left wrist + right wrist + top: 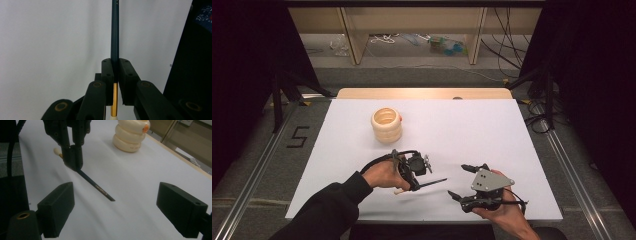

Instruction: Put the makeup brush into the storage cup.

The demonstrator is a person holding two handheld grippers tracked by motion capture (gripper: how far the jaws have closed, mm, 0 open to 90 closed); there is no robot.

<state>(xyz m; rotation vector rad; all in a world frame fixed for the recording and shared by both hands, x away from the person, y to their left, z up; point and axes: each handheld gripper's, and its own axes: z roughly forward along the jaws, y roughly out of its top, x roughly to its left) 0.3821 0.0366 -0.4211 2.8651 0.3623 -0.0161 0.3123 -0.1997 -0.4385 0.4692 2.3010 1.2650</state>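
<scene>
Low in the frame, the left gripper (418, 184) clamps a pencil (432, 182); the right gripper (460, 182), jaws wide, probably takes it next.

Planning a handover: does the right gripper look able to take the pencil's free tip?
Probably yes: the right gripper is open, facing the pencil in the left gripper, bare table between.

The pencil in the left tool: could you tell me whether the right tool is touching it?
Apart. The right gripper view shows the right tool open, with bare table between its jaws and the pencil, whose tip ends short of them.
</scene>
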